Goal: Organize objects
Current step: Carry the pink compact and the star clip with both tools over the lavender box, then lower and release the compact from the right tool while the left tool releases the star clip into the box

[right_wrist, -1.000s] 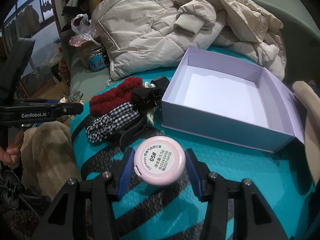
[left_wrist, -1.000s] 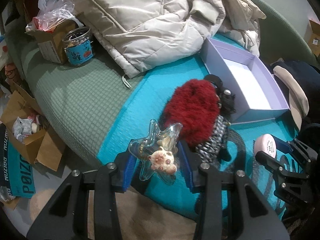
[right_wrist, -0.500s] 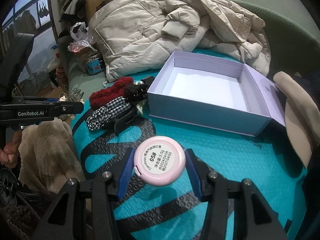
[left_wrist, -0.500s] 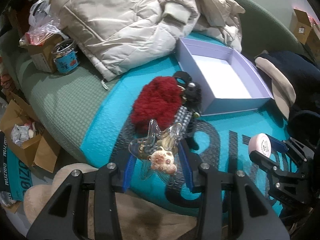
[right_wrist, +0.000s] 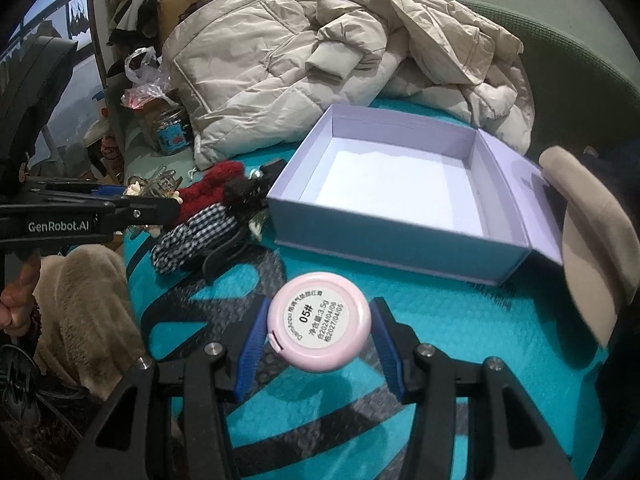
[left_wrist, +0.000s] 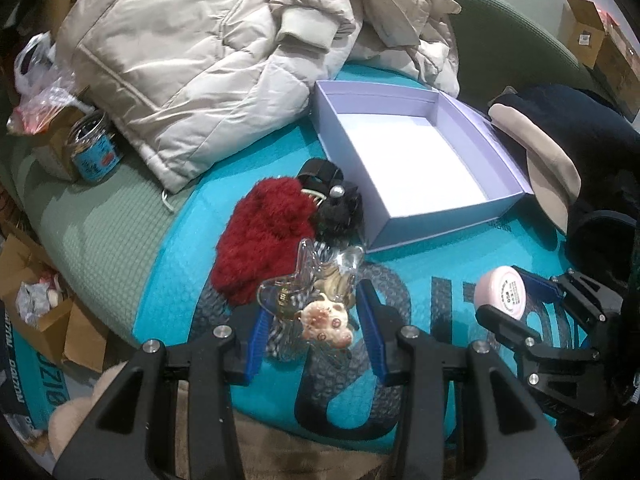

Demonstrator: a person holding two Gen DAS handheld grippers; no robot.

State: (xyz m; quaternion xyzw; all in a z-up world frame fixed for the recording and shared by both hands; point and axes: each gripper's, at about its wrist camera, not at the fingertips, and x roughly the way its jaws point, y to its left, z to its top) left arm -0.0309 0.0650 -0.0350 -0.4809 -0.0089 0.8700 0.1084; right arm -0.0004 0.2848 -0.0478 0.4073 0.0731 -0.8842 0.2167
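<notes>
On the left, the left gripper (left_wrist: 312, 316) is clamped on a clear star-shaped hair clip with a small pinkish bear charm (left_wrist: 308, 300). Over the last second it has carried the clip from above the edge of the teal bubble-wrap mailer (left_wrist: 440, 280) inward, so the clip now hangs over the pile of hair things and closer to the box. That pile lies untouched on the mailer — a fluffy dark-red scrunchie (left_wrist: 260, 236), a black-and-white checked scrunchie (right_wrist: 192, 236) and a black fuzzy clip (left_wrist: 340, 208), all just beside the box's near-left corner.

In the middle sits the open lavender cardboard box (right_wrist: 400, 244), empty inside, with the beige puffer jacket (right_wrist: 272, 64) heaped behind it.

On the right, the right gripper (right_wrist: 318, 332) is closed on a round pink compact with a white label (right_wrist: 318, 328), held above the mailer just short of the box's front wall; it too has drawn slightly back from the box, which now shows whole.

Both items look lifted and ready — the likely step in hand is bringing them over the box to set them inside, with nothing placed yet.
</notes>
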